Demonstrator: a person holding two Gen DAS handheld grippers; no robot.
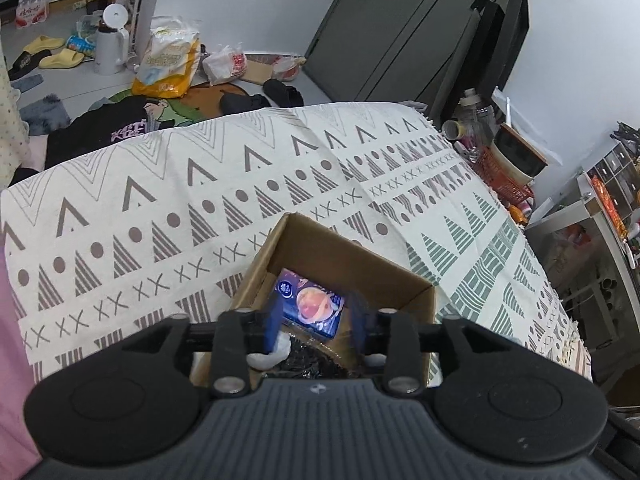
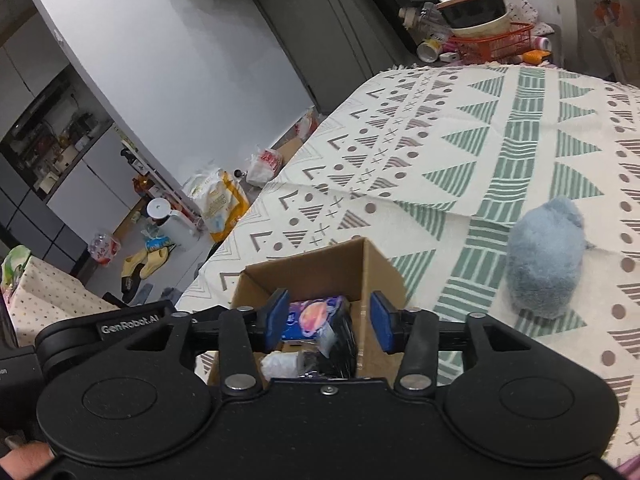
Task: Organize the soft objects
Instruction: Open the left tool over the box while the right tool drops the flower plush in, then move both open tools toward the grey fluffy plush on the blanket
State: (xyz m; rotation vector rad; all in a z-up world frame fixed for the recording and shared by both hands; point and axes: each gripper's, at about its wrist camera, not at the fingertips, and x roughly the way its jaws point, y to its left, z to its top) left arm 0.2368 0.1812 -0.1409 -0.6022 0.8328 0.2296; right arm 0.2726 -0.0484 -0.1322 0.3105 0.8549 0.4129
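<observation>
Left wrist view: my left claw (image 1: 314, 318) hangs open, empty, over one open brown cardboard box (image 1: 348, 256) on the patterned cloth-covered counter (image 1: 160, 200); inside lie one blue printed packet (image 1: 312, 304), a white wad and black wrapping.

Right wrist view: my right claw (image 2: 328, 322), also spread and empty, hovers over the same box; one fluffy grey-blue plush toy (image 2: 544, 256) sits apart on open cloth.

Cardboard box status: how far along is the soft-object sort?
Done: the cardboard box already holds a blue printed pack, a black crinkly item and a white wad. In hand: nothing; the left hand-held gripper and right hand-held gripper both hang open over the box. Left: the fluffy blue-grey plush lies on the patterned cloth, outside the box.
</observation>
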